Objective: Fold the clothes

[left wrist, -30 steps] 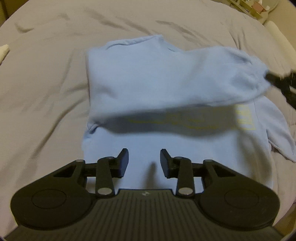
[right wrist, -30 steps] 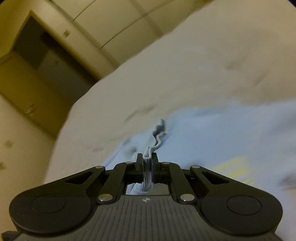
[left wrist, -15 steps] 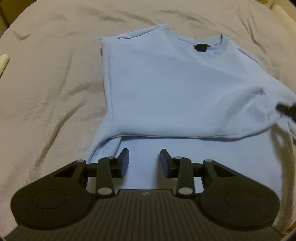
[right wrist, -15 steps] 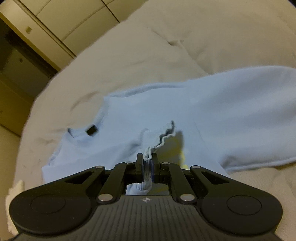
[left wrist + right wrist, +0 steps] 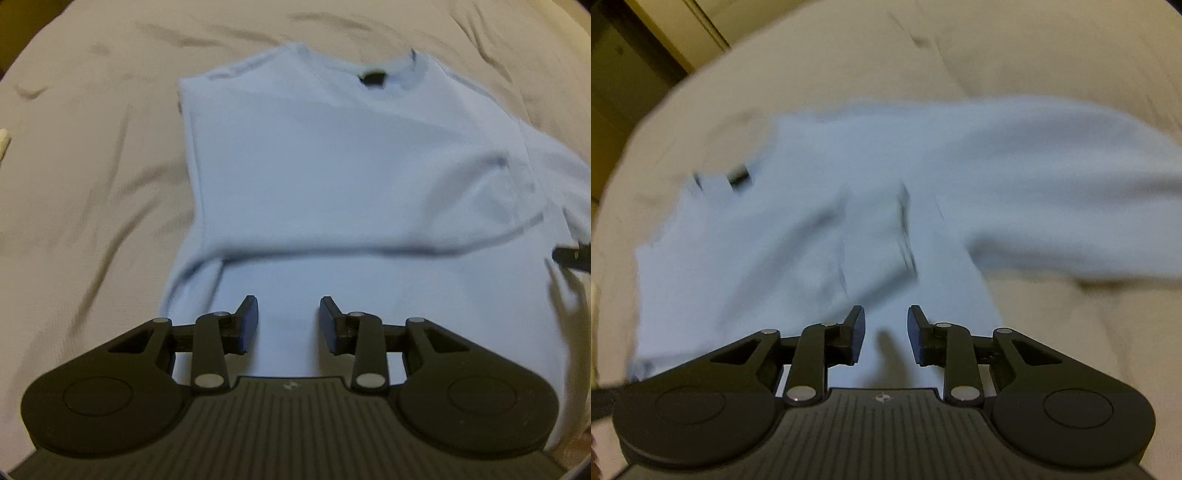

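Note:
A light blue sweatshirt (image 5: 351,177) lies on the bed with its collar and dark neck label (image 5: 372,78) at the far end. One sleeve is folded across its body, ending near the right. My left gripper (image 5: 289,317) hovers open over the near hem, holding nothing. In the left wrist view the right gripper's tip (image 5: 572,254) shows at the far right edge. The right wrist view is blurred: my right gripper (image 5: 885,332) is open above the sweatshirt (image 5: 820,236), and the other sleeve (image 5: 1071,192) stretches off to the right.
A beige bedsheet (image 5: 92,166) with shallow creases surrounds the garment. A pale object (image 5: 3,142) sits at the bed's left edge. Cupboard doors and a dark doorway (image 5: 631,55) stand beyond the bed in the right wrist view.
My right gripper carried the sleeve cuff across the sweatshirt's body, laid it down and opened, letting it go. The left gripper stayed open over the hem.

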`<state>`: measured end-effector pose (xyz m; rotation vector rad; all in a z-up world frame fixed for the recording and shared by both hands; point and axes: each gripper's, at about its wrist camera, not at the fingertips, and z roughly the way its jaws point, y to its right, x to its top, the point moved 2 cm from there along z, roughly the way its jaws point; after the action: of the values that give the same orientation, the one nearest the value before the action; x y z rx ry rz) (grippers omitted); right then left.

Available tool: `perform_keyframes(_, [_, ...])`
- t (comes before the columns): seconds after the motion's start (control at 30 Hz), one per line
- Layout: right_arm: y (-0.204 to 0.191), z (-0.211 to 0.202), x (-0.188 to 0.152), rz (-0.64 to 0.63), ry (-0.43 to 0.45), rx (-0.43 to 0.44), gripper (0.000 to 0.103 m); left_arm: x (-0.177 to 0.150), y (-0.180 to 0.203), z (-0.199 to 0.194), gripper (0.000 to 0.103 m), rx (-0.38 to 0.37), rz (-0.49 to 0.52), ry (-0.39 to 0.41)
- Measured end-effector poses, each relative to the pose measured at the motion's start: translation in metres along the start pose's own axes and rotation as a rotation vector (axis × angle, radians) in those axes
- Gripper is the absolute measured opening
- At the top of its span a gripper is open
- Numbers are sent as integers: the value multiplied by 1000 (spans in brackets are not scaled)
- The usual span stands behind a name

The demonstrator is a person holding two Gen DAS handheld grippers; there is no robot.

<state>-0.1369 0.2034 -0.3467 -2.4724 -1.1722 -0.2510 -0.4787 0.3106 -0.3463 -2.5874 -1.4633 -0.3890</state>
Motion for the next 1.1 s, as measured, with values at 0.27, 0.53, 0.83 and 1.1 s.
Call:
perform_keyframes(0.27, [44,-43,-102,-31,-142,-171,25,-79,-15,-7,31,-4,78,-140])
perform_keyframes(0.53, [53,-88,-128,69,-143,-234,49,-51,11,-58,31,10,53,-51])
perform_keyframes(0.83, [15,-135,-56,-53,-16,-53,80,-10,52,-113,35,32,15,59])
perform_keyframes(1.1, [77,-136,-21,-16,-17,-14,81,25,120,-113,35,73,-24,45])
